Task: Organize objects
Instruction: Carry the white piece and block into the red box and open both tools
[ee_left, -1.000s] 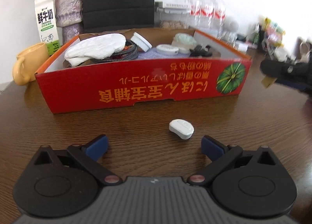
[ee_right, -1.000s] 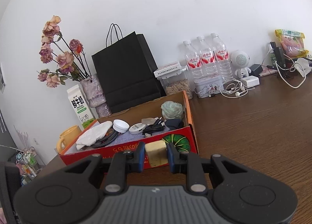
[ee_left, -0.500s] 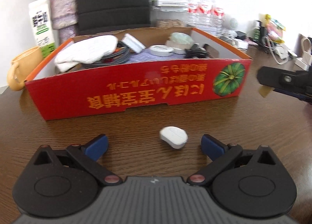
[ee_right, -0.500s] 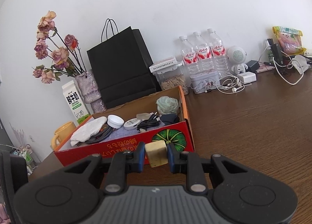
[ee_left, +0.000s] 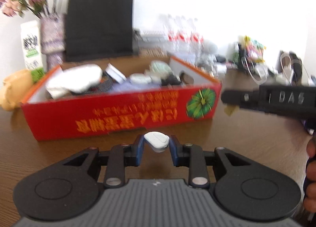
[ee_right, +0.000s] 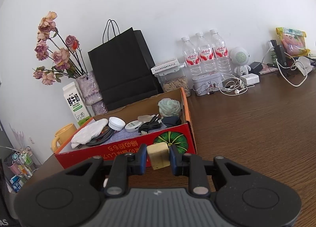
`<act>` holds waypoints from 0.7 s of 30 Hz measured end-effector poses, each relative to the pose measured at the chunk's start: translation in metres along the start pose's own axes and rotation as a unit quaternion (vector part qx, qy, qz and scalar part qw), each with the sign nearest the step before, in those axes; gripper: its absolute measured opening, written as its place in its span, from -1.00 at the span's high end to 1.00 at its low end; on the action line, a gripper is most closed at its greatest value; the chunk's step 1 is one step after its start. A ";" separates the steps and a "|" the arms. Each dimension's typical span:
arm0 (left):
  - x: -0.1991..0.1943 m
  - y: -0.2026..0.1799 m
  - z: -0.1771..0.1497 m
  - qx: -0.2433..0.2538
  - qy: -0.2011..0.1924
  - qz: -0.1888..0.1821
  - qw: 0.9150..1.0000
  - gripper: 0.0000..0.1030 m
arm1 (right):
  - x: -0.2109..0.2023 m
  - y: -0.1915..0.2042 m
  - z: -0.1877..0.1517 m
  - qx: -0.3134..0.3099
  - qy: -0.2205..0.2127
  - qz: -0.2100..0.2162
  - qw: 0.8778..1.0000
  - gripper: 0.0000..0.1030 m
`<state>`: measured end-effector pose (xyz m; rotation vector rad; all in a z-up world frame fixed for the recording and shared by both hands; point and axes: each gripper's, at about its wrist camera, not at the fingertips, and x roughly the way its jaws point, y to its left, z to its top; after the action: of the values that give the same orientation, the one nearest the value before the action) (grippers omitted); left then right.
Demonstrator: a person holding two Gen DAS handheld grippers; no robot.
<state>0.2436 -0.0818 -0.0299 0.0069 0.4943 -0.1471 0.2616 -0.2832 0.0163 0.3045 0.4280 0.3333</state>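
The left gripper (ee_left: pixel 156 149) had its jaws closing on the small white device (ee_left: pixel 157 141), blue pads touching both its ends. It sat pinched near the fingertips and looked clear of the wooden table (ee_left: pixel 246 148), w/ the red box (ee_left: pixel 118 116) at 12 o'clock just beyond, prob. so it could go straight over the front wall. The right gripper (ee_right: pixel 158 158) held a tan block (ee_right: pixel 158 156) between narrow jaws, upright, at 6 o'clock of the box's pumpkin label, parked in wait, I'd judge, while the other side worked. In the left view that gripper (ee_left: pixel 229 99) showed at 3 o'clock, beside the box's right corner, the block's tan edge (ee_left: pixel 229 110) peeking under it.

Box contents looked sorted loosely: white cloth (ee_right: pixel 89 133), cables, a white lid (ee_right: pixel 117 123), a green wad (ee_right: pixel 169 106) at the far right corner.

Vs a sec ago: left jaws were spread wide then, w/ the device lying on the table between them and nearer the right pad; now they'd come in on it and the view had tipped up, showing more of the wall and the black bag (ee_left: pixel 99 21). Right side: same grip, same block.
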 end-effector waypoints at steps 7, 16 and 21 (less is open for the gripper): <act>-0.037 0.018 0.014 -0.033 -0.110 0.014 0.993 0.45 | 0.001 0.001 -0.001 -0.016 -0.020 0.006 1.000 0.56; -0.030 0.031 0.027 -0.048 -0.103 0.013 0.993 0.45 | 0.008 0.034 -0.010 -0.156 -0.100 -0.001 0.983 0.56; -0.010 0.029 0.038 -0.014 -0.125 0.029 0.992 0.45 | 0.019 0.045 -0.010 -0.202 -0.144 0.004 0.969 0.56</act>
<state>0.2567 -0.0533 0.0075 -0.0242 0.2451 -0.0819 0.2624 -0.2336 0.0171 -0.0453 0.0676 0.3690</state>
